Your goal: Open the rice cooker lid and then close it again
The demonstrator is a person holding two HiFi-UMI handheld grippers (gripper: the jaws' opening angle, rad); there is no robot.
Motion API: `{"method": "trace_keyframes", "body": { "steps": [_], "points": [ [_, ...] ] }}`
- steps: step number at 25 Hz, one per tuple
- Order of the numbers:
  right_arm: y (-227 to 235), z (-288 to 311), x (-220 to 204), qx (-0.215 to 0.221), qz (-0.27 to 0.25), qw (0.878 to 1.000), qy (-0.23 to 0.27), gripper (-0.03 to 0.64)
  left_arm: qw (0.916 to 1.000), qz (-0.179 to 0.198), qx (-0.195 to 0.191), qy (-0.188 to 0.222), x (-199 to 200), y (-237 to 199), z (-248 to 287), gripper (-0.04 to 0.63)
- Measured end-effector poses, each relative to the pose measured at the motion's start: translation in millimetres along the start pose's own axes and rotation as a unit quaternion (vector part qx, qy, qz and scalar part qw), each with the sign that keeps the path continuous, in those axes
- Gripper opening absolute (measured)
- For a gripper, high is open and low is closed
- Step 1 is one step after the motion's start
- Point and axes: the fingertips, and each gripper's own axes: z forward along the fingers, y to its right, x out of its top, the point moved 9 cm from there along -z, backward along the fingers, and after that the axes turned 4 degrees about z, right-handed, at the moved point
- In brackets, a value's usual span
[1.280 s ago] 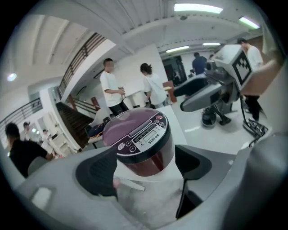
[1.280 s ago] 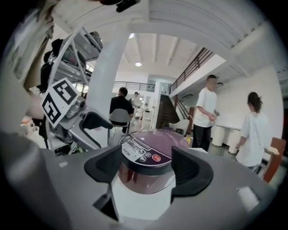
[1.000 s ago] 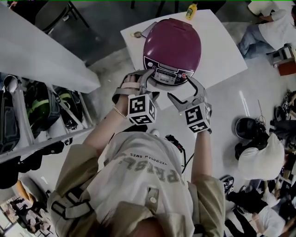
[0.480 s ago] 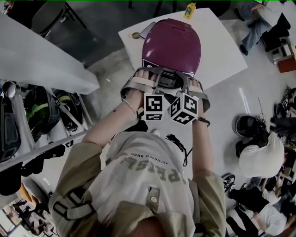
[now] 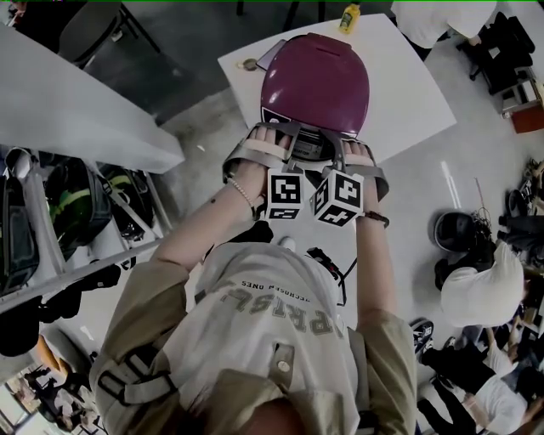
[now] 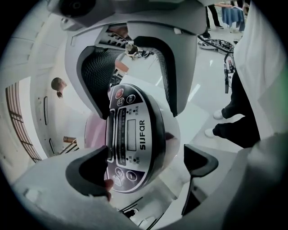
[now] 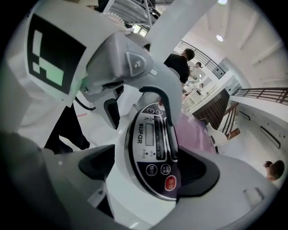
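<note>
The white square table (image 5: 408, 93) carries the rice cooker (image 5: 316, 93) at its near edge with the panel toward the person, which puts the front catch within easy reach of both tools. The table top is flat, matte and hard. The cooker is a rounded tub with a glossy white plastic body. Its domed lid (image 5: 319, 64) is a smooth magenta shell and lies fully down, so opening is not yet begun. Across the front curves the control panel (image 6: 130, 134), a dark glossy oval with a small display, round buttons and one red button. A dark strip (image 6: 109, 130) runs along its lid-side edge and is probably the release.

The left gripper (image 5: 274, 140) and right gripper (image 5: 353, 146) sit side by side at the cooker's near front, angled steeply down at the panel, likely to work that catch together. The left gripper's jaws have just been opening and stand wide with one end of the panel between them. One pad overlaps the panel's rim and the other is clear, so nothing is clamped. The right gripper's jaws have also just been opening and stand wide around the panel's other end, gripping nothing. The pads (image 7: 96, 166) are dark, rubbery blocks on grey moulded arms. A yellow bottle (image 5: 348, 17) stands at the table's far edge, well apart.
</note>
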Motion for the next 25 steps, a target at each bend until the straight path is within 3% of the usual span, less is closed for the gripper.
{"method": "trace_keyframes", "body": {
  "steps": [9, 25],
  "points": [
    [5.2, -0.8, 1.1, 0.018, -0.04, 0.999, -0.03, 0.405, 0.9987, 0.035, 0.0, -0.036, 1.4, 0.9, 1.0, 0.545],
    [3.2, 0.8, 3.7, 0.021, -0.018, 1.0, -0.009, 0.405, 0.999, 0.021, 0.002, -0.038, -1.5, 2.3, 1.4, 0.549]
  ]
}}
